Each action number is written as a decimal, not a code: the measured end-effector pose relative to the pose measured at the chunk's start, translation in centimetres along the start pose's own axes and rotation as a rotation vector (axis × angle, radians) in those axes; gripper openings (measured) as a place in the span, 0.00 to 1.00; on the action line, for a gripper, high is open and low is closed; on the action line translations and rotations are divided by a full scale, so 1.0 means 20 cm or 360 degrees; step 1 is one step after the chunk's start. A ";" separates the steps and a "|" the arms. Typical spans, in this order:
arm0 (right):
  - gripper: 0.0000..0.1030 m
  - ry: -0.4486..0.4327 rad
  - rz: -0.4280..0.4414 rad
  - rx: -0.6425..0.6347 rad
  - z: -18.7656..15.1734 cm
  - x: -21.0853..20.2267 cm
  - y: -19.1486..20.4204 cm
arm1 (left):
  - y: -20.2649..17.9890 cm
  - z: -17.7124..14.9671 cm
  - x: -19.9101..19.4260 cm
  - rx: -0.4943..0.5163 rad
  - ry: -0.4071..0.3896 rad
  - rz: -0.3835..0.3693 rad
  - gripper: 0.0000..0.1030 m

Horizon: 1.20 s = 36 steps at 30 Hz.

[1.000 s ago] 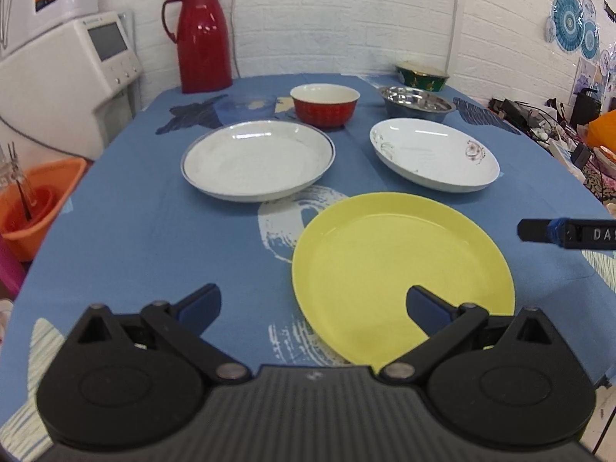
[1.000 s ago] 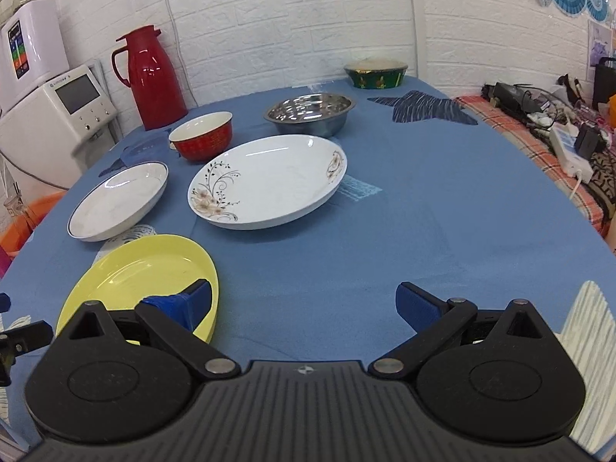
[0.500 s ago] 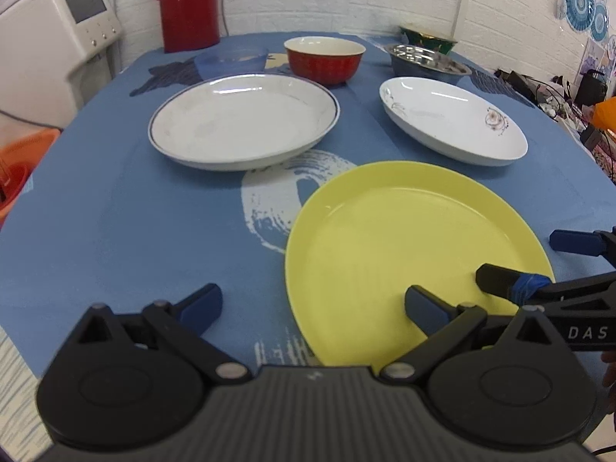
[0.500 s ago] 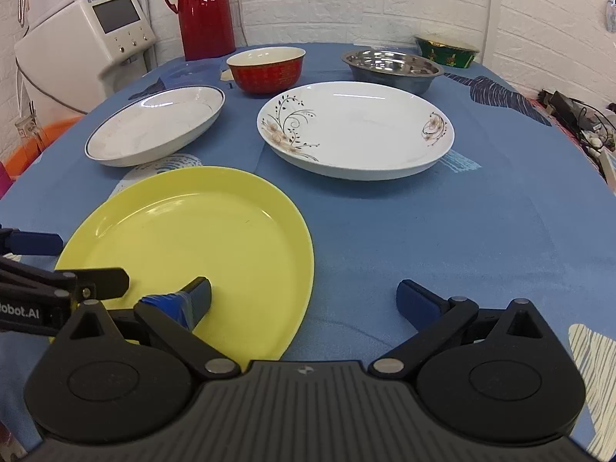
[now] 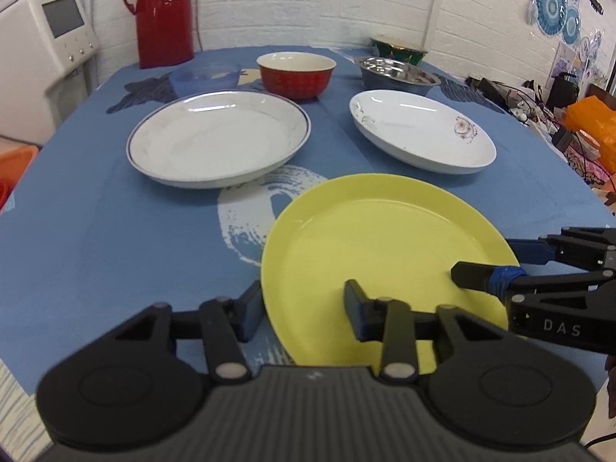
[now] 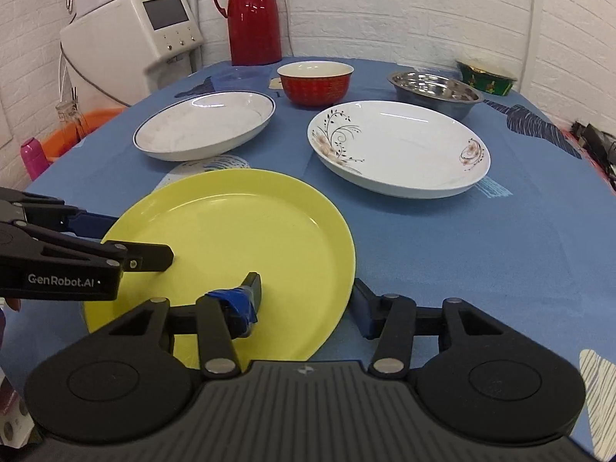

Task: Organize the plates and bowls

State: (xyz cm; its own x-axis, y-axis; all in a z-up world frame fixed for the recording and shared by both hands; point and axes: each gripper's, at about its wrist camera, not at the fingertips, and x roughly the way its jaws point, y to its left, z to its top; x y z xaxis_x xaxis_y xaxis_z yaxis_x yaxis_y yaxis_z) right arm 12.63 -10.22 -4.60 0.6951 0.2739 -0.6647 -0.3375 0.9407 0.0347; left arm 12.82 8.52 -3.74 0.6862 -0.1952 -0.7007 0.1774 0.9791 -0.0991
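Observation:
A yellow plate (image 5: 385, 254) (image 6: 235, 242) lies at the near edge of the blue table (image 5: 96, 211). My left gripper (image 5: 302, 308) (image 6: 123, 240) straddles its left rim, one finger outside and one over the plate's floor. Its jaws are closing, with a gap still showing at the inner pad. My right gripper (image 6: 306, 300) (image 5: 489, 261) straddles the right rim the same way, with its taped finger over the plate; its jaws are closing too. Farther back stand a blue-rimmed white plate (image 5: 217, 142), a floral plate (image 5: 421, 131), a red bowl (image 5: 294, 75), a steel bowl (image 5: 396, 75) and a green bowl (image 5: 398, 50).
A red thermos (image 5: 163, 15) and a small clear blue bowl (image 5: 206, 77) stand at the back left. A white dispenser (image 5: 42, 54) and an orange basin (image 6: 73, 131) sit beyond the left edge. Cables and clutter (image 5: 539, 107) lie off the right edge.
Both grippers came in lower onto the yellow plate from either side. Their jaws, wide before, have narrowed around its left and right rims.

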 end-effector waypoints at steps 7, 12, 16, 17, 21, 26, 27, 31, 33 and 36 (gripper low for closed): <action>0.30 -0.0081 -0.0005 -0.0019 0.01 -0.06 0.11 | 0.11 0.01 -0.14 -0.0109 -0.0056 0.0059 0.19; 0.30 -0.0167 0.0145 -0.0071 0.11 -0.06 0.26 | 0.27 -0.01 -0.30 -0.0159 -0.0080 0.0250 0.19; 0.31 -0.0133 0.0288 -0.0115 0.12 0.05 0.41 | 0.41 -0.08 -0.32 -0.0227 -0.0019 0.0375 0.19; 0.31 -0.0116 0.0311 -0.0118 0.12 0.08 0.44 | 0.45 -0.10 -0.30 -0.0236 -0.0003 0.0383 0.19; 0.31 -0.0071 0.0310 -0.0146 0.11 0.16 0.50 | 0.49 -0.12 -0.23 -0.0274 0.0027 0.0332 0.19; 0.34 -0.0059 0.0257 -0.0162 0.11 0.16 0.49 | 0.48 -0.09 -0.20 -0.0284 -0.0003 0.0351 0.20; 0.35 -0.0051 0.0251 -0.0186 0.11 0.15 0.50 | 0.49 -0.10 -0.20 -0.0298 -0.0004 0.0343 0.20; 0.36 -0.0037 0.0318 -0.0138 0.10 0.14 0.47 | 0.50 -0.11 -0.23 -0.0327 -0.0038 0.0376 0.76; 0.35 -0.0036 0.0344 -0.0059 0.11 0.13 0.43 | 0.51 -0.09 -0.27 -0.0335 -0.0105 0.0388 0.78; 0.36 -0.0129 0.0275 0.0046 0.16 0.06 0.33 | 0.55 -0.04 -0.33 -0.0340 -0.0200 0.0402 0.79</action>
State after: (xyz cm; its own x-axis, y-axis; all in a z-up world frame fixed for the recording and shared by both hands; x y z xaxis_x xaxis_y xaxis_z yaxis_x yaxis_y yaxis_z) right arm 13.21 -3.05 -2.73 0.6774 0.4461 -0.5849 -0.4388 0.8832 0.1655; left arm 9.68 20.62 -0.65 0.7733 0.0620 -0.6310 -0.1514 0.9845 -0.0888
